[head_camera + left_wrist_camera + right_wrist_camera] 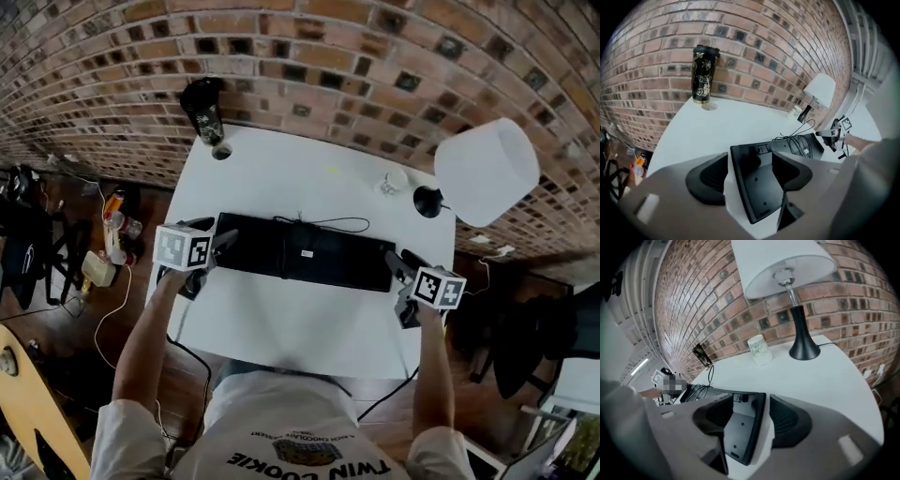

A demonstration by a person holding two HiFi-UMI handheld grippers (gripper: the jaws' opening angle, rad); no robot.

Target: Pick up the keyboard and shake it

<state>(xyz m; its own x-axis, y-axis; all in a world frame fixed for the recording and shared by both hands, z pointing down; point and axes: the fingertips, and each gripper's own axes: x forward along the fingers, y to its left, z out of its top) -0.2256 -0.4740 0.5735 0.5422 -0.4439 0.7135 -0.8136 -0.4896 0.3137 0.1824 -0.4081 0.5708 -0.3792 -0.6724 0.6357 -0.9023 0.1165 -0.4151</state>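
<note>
A black keyboard (305, 253) lies bottom side up across the white table (300, 323), its cable (330, 223) looped behind it. My left gripper (221, 242) is at its left end, open; in the left gripper view the keyboard's end (759, 187) sits between the pads, and table shows in a gap beside the left pad (708, 177). My right gripper (396, 263) is at the right end, also open. In the right gripper view the keyboard's end (740, 427) lies between the jaws, clear of the right pad (787, 420).
A black patterned tumbler (203, 111) stands at the table's back left with a small round lid (221, 151) beside it. A white-shaded lamp (486, 169) and a white cup (394, 180) are at the back right. A brick wall runs behind; bags and cables clutter the floor at left.
</note>
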